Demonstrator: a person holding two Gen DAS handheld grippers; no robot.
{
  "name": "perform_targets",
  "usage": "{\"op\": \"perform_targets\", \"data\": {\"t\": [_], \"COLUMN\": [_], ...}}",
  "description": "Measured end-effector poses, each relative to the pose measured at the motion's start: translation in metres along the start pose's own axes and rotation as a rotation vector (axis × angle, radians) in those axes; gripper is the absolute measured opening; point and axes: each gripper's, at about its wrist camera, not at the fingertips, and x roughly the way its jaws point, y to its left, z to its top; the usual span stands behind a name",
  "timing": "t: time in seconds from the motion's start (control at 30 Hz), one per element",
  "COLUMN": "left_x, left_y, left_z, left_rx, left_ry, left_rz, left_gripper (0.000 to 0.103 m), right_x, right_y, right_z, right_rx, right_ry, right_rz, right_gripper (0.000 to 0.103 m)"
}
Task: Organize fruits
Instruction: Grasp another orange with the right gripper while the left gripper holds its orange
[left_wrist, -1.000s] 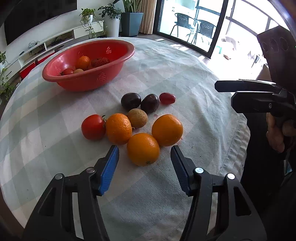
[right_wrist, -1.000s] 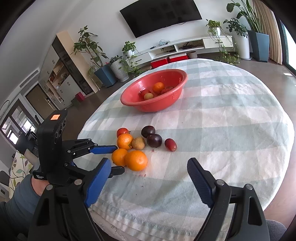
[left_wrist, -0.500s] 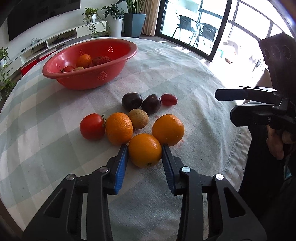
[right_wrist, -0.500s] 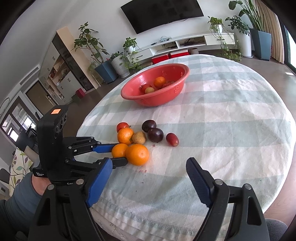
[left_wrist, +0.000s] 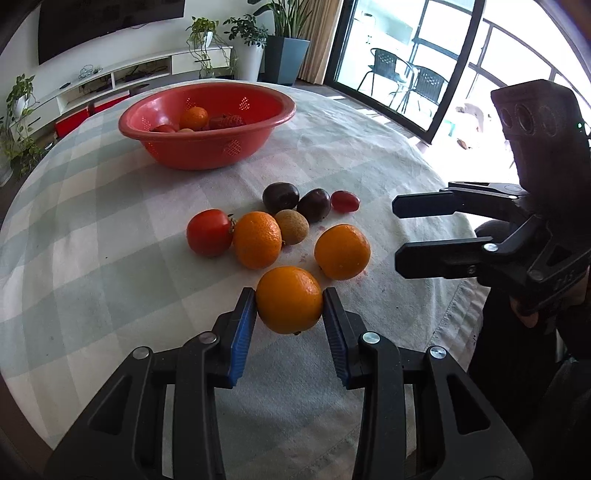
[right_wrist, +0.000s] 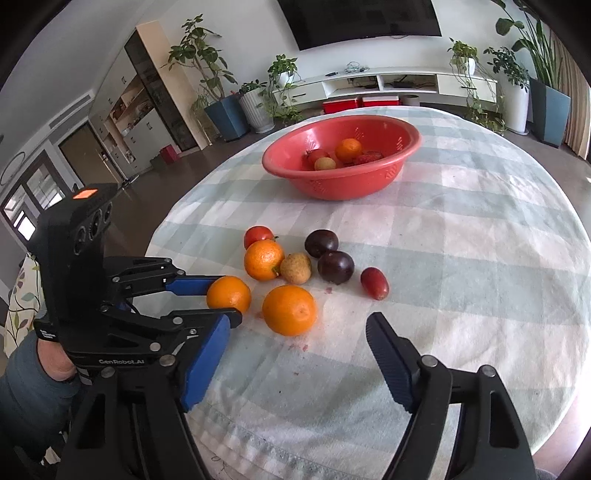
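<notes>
An orange (left_wrist: 289, 300) is being clamped between the two blue pads (left_wrist: 243, 334) of the left tool (left_wrist: 289, 314), one pad pressing on each side of the fruit, at the near edge of the fruit cluster on the table (left_wrist: 92, 240). Whether the fruit is being kept clear of the checked cloth or is resting on it cannot be told. In the right wrist view the same orange (right_wrist: 229, 294) is being seen between the left tool's (right_wrist: 221, 299) jaws, just beside a second orange (right_wrist: 289, 310). The right tool (right_wrist: 295, 354) is being held apart from the fruit with nothing between its pads; its jaws have just been closing but are being kept fairly wide, and the second orange is lying just ahead of the gap, nearer the left-hand pad (right_wrist: 201, 362). Beyond it, a third orange (right_wrist: 264, 259), a tomato (right_wrist: 258, 236), a small brownish fruit (right_wrist: 295, 268), two dark plums (right_wrist: 335, 266) and a small red oval fruit (right_wrist: 374, 283) are being left close together on the cloth. Farther back, well apart from both tools, a red basket (right_wrist: 369, 184) is being used to hold a few fruits.
</notes>
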Motion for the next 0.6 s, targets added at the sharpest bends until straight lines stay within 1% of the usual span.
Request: {"op": "perform_targets", "data": {"t": [0.13, 0.17, 0.4, 0.53, 0.6], "left_x": [-0.016, -0.019, -0.027, -0.026, -0.027], "left_y": [0.007, 0.009, 0.016, 0.016, 0.016], "left_z": [-0.004, -0.005, -0.009, -0.01, -0.01], "left_rx": [-0.04, -0.045, -0.074, -0.078, -0.082], "left_ry": [-0.033, -0.038, -0.06, -0.067, -0.07], "left_rz": [0.007, 0.01, 0.01, 0.004, 0.003], "left_gripper": [0.035, 0.035, 0.035, 0.035, 0.035], "right_x": [0.015, 0.019, 0.039, 0.044, 0.046], "right_y": [0.011, 0.013, 0.02, 0.021, 0.021], "right_z": [0.003, 0.003, 0.0, 0.001, 0.0], "right_rx": [-0.067, -0.081, -0.146, -0.154, -0.155], "right_ry": [0.03, 0.042, 0.094, 0.107, 0.108], "right_rz": [-0.022, -0.03, -0.087, -0.092, -0.097], "right_gripper": [0.071, 0.068, 0.058, 0.054, 0.049]}}
